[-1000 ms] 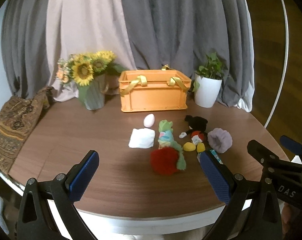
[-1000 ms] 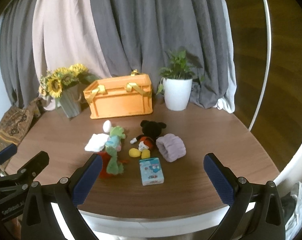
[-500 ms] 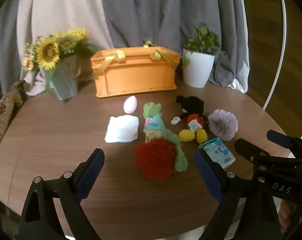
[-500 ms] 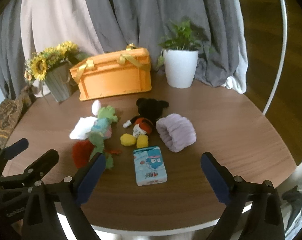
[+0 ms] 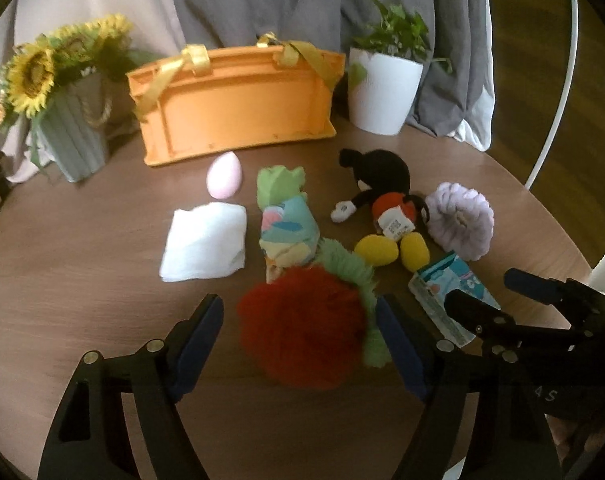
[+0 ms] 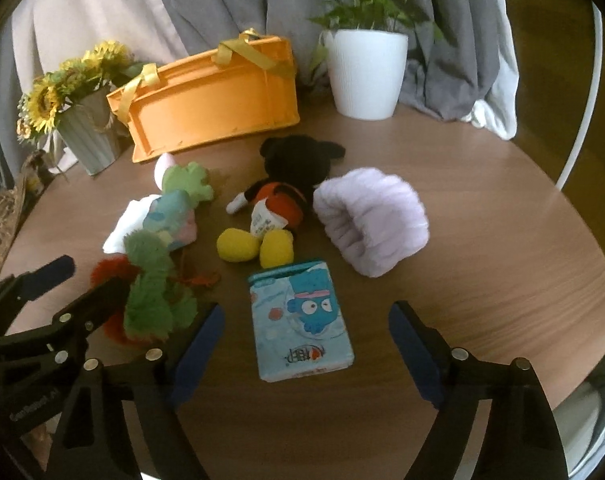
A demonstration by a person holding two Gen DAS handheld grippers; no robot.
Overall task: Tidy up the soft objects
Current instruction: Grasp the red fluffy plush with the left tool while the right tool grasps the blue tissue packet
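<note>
The left gripper [image 5: 300, 338] is spread wide, low over the table [image 5: 82, 216], and the red fluffy ball [image 5: 302, 328] lies between its blue pads, not pinched. Its own camera shows the whole ball; from the right camera only a red edge [image 6: 110, 272] is visible behind the green furry toy [image 6: 150, 296]. The right gripper [image 6: 302, 350] is also spread wide, with the blue packet [image 6: 302, 320] lying flat between its fingers, not touched. The left camera sees only a corner of this packet [image 5: 442, 288].

Further out lie the mouse doll [image 6: 278, 200], the purple scrunchie [image 6: 372, 220], the white cloth [image 5: 204, 242], the pink egg [image 5: 224, 176] and a pastel soft toy [image 5: 288, 232], all close together. Behind them stands the orange basket [image 5: 238, 104], between the sunflowers [image 5: 58, 64] and the potted plant [image 5: 384, 84]. On the right side, bare table reaches to the round edge.
</note>
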